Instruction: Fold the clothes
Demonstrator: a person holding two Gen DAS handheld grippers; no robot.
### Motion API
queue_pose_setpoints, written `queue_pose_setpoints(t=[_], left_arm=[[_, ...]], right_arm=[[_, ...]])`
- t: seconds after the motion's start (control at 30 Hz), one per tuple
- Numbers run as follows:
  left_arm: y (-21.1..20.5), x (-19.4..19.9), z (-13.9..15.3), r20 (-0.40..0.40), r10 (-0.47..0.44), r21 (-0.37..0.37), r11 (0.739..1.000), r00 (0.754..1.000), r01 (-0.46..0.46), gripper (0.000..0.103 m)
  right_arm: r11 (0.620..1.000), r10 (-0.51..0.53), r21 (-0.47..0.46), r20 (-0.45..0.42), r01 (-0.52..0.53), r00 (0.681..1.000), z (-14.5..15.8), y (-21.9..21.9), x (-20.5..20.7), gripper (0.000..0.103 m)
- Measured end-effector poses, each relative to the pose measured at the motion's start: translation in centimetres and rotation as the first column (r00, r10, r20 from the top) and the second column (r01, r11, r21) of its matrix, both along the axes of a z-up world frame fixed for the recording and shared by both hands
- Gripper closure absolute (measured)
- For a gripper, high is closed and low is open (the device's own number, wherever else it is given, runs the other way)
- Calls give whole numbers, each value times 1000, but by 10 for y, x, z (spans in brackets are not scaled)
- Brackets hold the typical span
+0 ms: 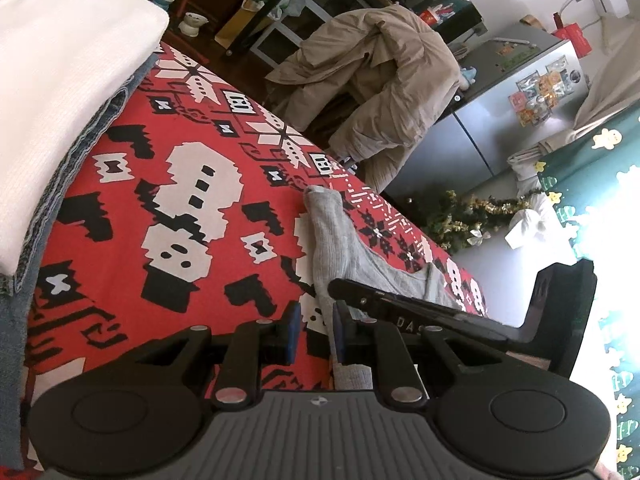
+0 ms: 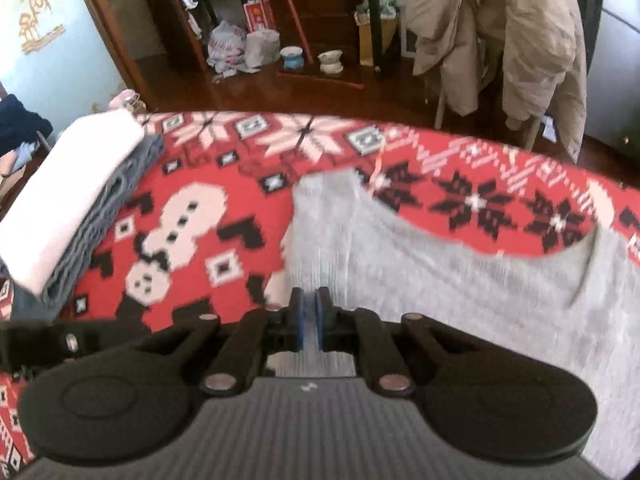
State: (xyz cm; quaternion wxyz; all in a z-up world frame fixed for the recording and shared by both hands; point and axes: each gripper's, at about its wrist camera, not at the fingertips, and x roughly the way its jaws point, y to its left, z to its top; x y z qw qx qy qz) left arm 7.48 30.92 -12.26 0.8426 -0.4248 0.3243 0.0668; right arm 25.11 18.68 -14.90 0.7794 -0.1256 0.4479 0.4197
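Note:
A grey knit garment (image 2: pixel 460 280) lies spread on the red patterned tablecloth (image 2: pixel 224 200), one sleeve reaching toward the far edge. My right gripper (image 2: pixel 311 312) is shut on the grey fabric at the sleeve's base, a thin strip showing between the blue pads. In the left wrist view the same grey garment (image 1: pixel 332 236) runs down to my left gripper (image 1: pixel 317 330). Its pads stand a little apart with tablecloth showing between them, and the grey edge passes by the right pad. The right gripper (image 1: pixel 344 290) lies side-on across the garment, just beyond the left one.
Folded white cloth (image 2: pixel 72 196) rests on folded blue denim (image 2: pixel 108 220) at the table's left end. Beyond the far edge a beige coat (image 2: pixel 520 40) hangs over a chair, with a silver fridge (image 1: pixel 520 120), shelves, bags and cups on the wooden floor.

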Motion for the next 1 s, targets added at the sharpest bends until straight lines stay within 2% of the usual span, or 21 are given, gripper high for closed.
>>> queue_pose_setpoints(t=[0.13, 0.3, 0.43, 0.6, 0.7, 0.83, 1.0], left_arm=[[0, 0, 0, 1, -1, -8, 1000, 1000, 1, 88], [0, 1, -1, 2, -3, -17, 1000, 1000, 3, 88], [-4, 3, 0, 0, -16, -4, 1000, 1000, 16, 88], [-8, 6, -3, -16, -33, 6, 999, 999, 33, 88], [-9, 7, -2, -12, -39, 7, 999, 999, 39, 88], [-13, 8, -1, -8, -53, 12, 999, 999, 53, 88], [-18, 11, -2, -3, -75, 7, 997, 997, 75, 88]], right_arm=[[999, -43, 30, -35, 44, 998, 6, -13, -3, 95], [1000, -9, 20, -51, 10, 999, 8, -29, -21, 95], [1000, -3, -1, -20, 3, 1000, -1, -27, -30, 93], [1000, 1, -6, -37, -1, 999, 6, -45, -49, 92], [1000, 15, -18, -52, -15, 999, 0, -57, -64, 92], [999, -32, 23, -76, 34, 997, 9, -77, -75, 91], [997, -68, 26, -92, 71, 993, -2, -99, -86, 92]])
